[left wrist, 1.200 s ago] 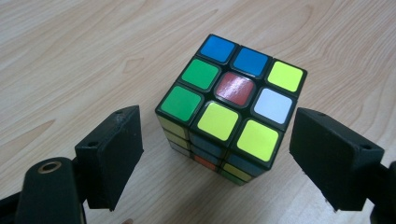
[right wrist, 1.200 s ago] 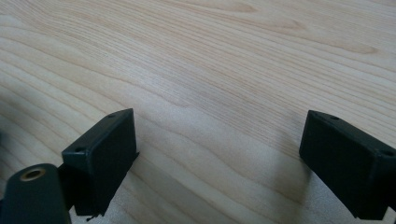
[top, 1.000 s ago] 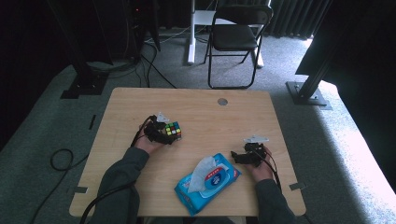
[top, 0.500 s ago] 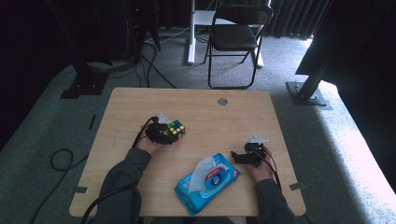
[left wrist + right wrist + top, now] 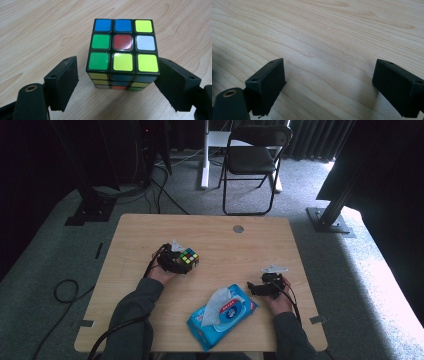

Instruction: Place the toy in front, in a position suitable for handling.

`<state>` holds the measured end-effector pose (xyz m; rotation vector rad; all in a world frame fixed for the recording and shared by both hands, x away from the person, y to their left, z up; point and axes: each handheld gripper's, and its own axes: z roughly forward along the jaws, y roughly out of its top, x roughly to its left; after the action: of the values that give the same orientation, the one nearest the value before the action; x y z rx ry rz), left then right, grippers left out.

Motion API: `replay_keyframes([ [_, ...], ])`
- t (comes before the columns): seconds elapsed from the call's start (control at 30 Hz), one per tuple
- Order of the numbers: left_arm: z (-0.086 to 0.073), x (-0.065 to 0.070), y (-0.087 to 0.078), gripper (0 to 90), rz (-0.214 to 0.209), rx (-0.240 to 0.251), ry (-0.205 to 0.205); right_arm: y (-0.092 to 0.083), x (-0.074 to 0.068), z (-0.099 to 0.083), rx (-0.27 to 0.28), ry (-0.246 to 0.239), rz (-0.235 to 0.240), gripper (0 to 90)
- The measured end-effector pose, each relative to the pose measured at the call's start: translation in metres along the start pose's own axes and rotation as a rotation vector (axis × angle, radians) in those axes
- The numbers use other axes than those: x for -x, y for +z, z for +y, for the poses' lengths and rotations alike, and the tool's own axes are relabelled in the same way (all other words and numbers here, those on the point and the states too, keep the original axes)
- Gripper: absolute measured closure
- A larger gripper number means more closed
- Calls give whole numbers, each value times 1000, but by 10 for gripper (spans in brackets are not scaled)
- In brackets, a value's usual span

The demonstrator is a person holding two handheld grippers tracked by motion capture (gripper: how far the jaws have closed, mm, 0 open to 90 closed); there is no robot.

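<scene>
A scrambled Rubik's cube (image 5: 123, 50) rests on the wooden table (image 5: 150, 230), left of centre in the high view (image 5: 189, 257). My left gripper (image 5: 117, 82) straddles the cube's near side. Its jaws have just been opening, with the cube between them. A gap shows at the left jaw, and the right jaw stands close to the cube's edge. In the high view the left gripper (image 5: 181, 262) lies low on the table in the person's left hand. My right gripper (image 5: 252, 287) rests at the right, open over bare wood (image 5: 329, 85), nothing between its jaws.
A blue pack of wet wipes (image 5: 222, 317), one white wipe sticking up, lies near the front edge between the two forearms. A round cable hole (image 5: 238, 228) sits at the table's far side. A folding chair (image 5: 252, 160) stands beyond the table.
The cube shows slightly farther right beside the left hand than a second ago. Both hands stay where they were.
</scene>
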<state>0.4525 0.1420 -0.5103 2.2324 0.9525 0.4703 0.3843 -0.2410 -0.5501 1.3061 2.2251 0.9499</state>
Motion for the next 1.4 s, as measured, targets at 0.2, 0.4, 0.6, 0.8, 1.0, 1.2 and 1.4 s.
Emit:
replay_keyframes([
  [0.2,-1,1,2,328,-16,0,0,0,0,0,0,0,0,108],
  [0.4,1,4,2,340,4,10,-7,0,0,0,0,-1,1,108],
  [0.6,3,6,0,343,11,11,-4,0,0,0,0,-1,1,108],
  [0.8,8,7,-4,343,-4,30,-8,0,0,0,0,-1,1,108],
  [1.0,14,11,-10,343,-10,47,1,0,0,0,0,0,1,108],
  [1.2,22,15,-17,343,-24,66,20,0,0,0,-1,-1,0,108],
  [1.4,25,17,-20,343,-25,71,16,0,0,0,-1,-2,0,108],
])
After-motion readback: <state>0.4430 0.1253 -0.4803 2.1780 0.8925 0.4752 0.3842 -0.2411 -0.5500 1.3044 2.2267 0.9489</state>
